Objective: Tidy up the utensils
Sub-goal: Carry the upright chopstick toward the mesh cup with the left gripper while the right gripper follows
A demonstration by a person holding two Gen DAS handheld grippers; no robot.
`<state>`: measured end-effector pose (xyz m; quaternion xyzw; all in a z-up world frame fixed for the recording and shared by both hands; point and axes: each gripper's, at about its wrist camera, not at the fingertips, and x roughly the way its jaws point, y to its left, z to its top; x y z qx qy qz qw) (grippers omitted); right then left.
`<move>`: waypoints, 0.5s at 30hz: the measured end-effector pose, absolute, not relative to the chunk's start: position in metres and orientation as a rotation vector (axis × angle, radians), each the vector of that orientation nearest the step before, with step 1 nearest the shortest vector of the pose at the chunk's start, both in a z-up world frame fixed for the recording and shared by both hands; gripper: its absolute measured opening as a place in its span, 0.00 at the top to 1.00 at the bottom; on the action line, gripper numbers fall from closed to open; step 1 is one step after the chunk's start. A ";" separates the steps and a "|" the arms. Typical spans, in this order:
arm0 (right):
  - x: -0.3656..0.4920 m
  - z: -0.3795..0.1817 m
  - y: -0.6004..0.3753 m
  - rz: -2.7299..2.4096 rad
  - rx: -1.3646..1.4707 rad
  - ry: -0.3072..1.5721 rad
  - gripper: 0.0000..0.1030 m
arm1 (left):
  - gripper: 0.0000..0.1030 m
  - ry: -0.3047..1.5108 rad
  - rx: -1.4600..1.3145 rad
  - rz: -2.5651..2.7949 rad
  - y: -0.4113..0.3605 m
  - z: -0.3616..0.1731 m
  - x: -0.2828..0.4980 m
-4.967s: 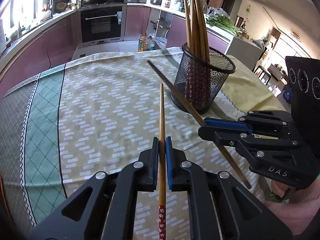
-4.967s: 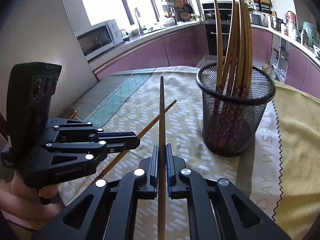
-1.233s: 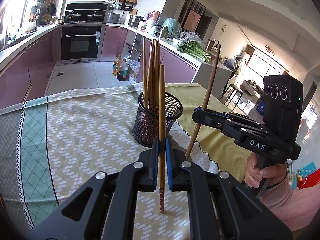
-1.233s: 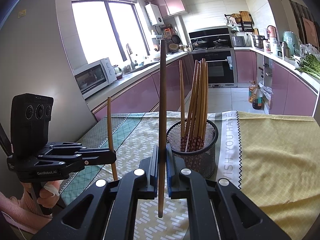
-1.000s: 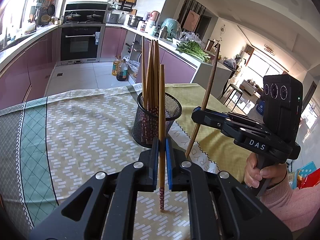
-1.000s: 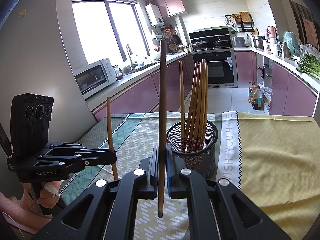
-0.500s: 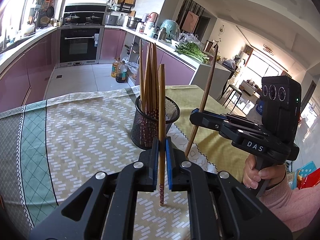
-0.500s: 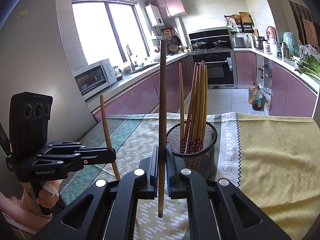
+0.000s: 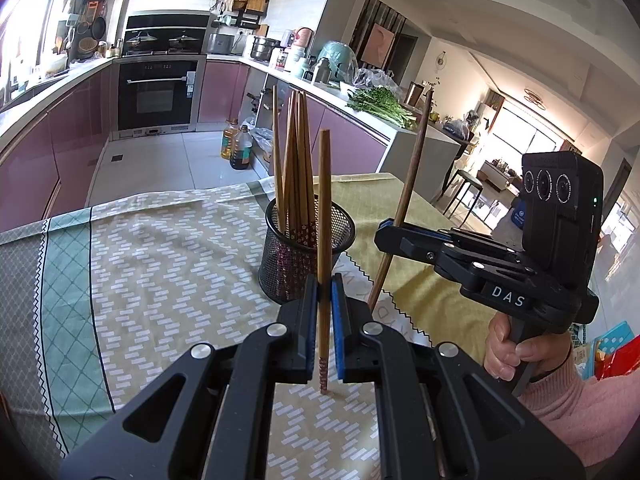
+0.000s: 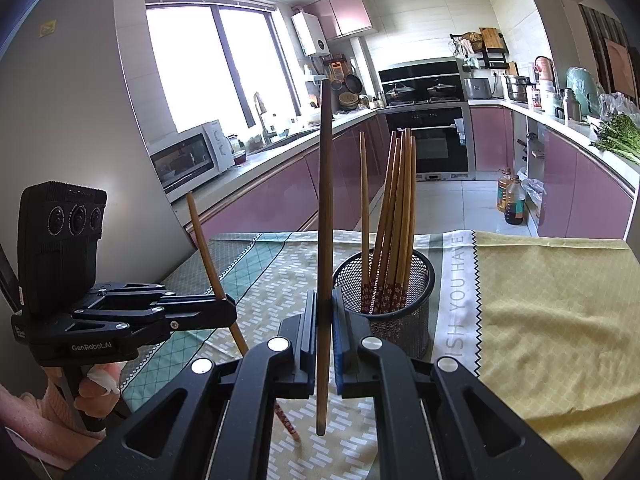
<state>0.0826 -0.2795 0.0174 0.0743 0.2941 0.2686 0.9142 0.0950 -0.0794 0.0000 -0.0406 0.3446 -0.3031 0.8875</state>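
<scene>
My left gripper (image 9: pixel 324 296) is shut on a light wooden chopstick (image 9: pixel 323 208) held upright, its flower-patterned end down just above the cloth. My right gripper (image 10: pixel 323 312) is shut on a darker chopstick (image 10: pixel 325 200), also upright. A black mesh cup (image 9: pixel 306 254) (image 10: pixel 386 292) stands on the table just beyond both grippers and holds several chopsticks. In the left wrist view the right gripper (image 9: pixel 386 229) is to the right of the cup with its chopstick (image 9: pixel 412 176). In the right wrist view the left gripper (image 10: pixel 230 312) is at the left with its chopstick (image 10: pixel 208 252).
The table carries a patterned cloth (image 9: pixel 160 264) with a green band at the left and a yellow cloth (image 10: pixel 552 320) at the right. A person's hand (image 9: pixel 516 352) and pink sleeve grip the right handle. Kitchen counters, an oven (image 9: pixel 158 94) and oil bottles (image 9: pixel 236 144) lie beyond the table.
Over five seconds both chopsticks went from lying low over the table to upright. In the last second the view of the cup shifted slightly; both grips are unchanged.
</scene>
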 end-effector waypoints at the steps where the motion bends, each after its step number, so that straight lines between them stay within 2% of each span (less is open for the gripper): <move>1: 0.082 0.017 -0.280 0.554 0.152 0.605 0.94 | 0.93 0.716 -0.084 -0.631 -0.080 0.000 0.095; 15: 0.083 0.019 -0.280 0.552 0.148 0.598 0.94 | 0.93 0.706 -0.077 -0.632 -0.082 0.006 0.097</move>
